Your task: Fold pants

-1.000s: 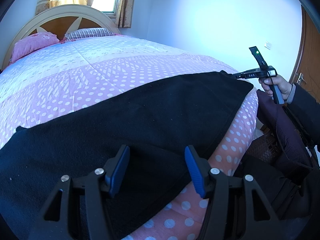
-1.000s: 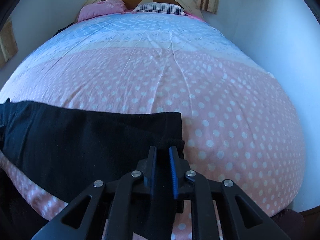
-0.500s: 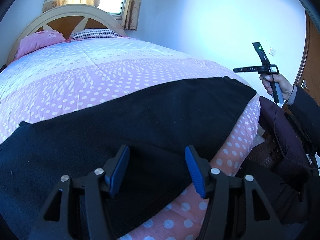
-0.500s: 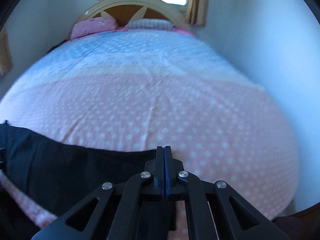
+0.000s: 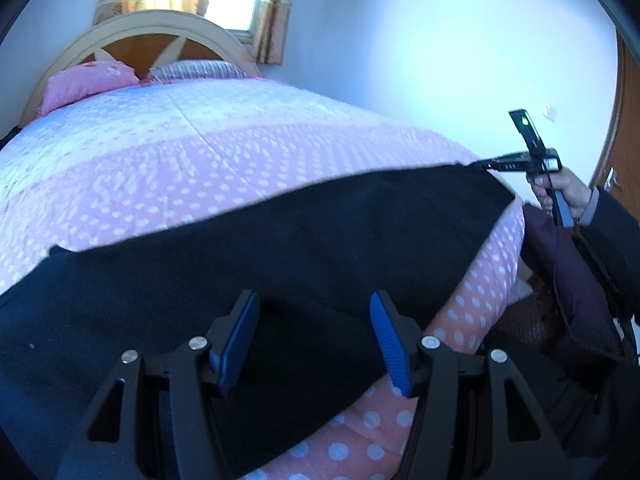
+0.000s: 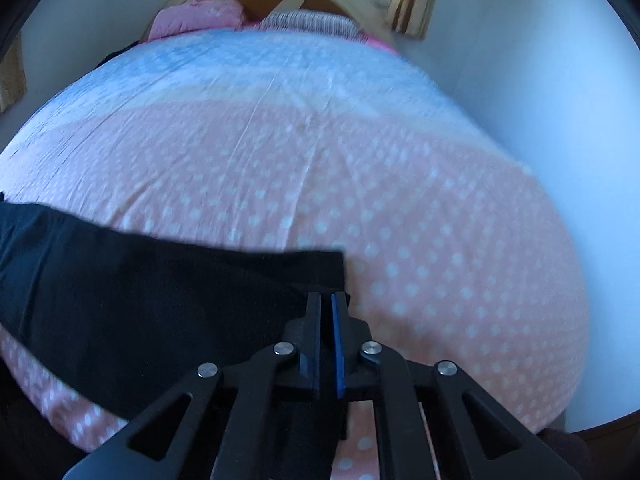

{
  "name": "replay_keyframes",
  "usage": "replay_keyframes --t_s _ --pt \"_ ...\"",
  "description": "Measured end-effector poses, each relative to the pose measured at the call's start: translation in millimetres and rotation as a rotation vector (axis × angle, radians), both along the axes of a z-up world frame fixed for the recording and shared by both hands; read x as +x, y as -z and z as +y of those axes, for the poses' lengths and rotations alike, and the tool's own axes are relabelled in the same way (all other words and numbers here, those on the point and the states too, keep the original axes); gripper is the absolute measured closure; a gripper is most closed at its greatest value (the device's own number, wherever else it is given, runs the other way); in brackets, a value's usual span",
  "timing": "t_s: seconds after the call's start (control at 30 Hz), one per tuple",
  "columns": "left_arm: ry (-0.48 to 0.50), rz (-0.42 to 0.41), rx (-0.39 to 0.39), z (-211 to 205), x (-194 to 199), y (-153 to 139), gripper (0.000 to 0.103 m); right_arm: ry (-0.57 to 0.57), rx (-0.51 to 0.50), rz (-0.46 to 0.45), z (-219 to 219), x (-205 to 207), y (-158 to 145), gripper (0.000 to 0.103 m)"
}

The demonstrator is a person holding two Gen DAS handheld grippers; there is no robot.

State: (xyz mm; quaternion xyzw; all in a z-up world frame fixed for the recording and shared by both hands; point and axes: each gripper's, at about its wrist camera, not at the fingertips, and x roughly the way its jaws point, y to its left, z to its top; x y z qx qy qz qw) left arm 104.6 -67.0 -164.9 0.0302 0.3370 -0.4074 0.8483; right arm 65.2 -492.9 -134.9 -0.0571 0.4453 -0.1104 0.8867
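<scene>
Black pants (image 5: 320, 232) lie spread flat across the foot of a pink dotted bed (image 5: 200, 152). My left gripper (image 5: 314, 296) hovers open over the near edge of the pants, with nothing between its blue pads (image 5: 240, 332). In the left wrist view my right gripper (image 5: 480, 165) meets the far right corner of the pants, held by a person's hand (image 5: 568, 192). From its own camera, the right gripper (image 6: 326, 296) is shut on that corner of the pants (image 6: 160, 300), its fingers a fabric's width apart. The bed (image 6: 320, 160) stretches beyond.
A pink pillow (image 5: 88, 80) and a striped pillow (image 5: 200, 69) rest against the headboard (image 5: 160, 28) under a window. A white wall runs along the bed's right side. A wooden door (image 5: 628, 140) and a dark purple cushion (image 5: 560, 272) are at the right, past the bed's foot.
Half a second ago the right gripper was lifted off the pants and fully shut. It has come back down onto the corner. The left gripper stayed open over the pants.
</scene>
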Motion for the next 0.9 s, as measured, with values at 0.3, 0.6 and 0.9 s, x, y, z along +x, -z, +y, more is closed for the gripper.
replay_keyframes --t_s 0.3,0.6,0.9 --pt "-0.033 0.005 0.020 0 2 7 0.042 0.034 -0.056 -0.037 2 21 -8 0.099" --pt "-0.036 -0.056 0.099 -10 -8 9 0.037 0.132 -0.067 -0.040 -17 12 2 0.053" --pt "-0.009 -0.099 0.131 -18 -18 7 0.032 0.014 0.127 -0.117 27 -40 -22 0.053"
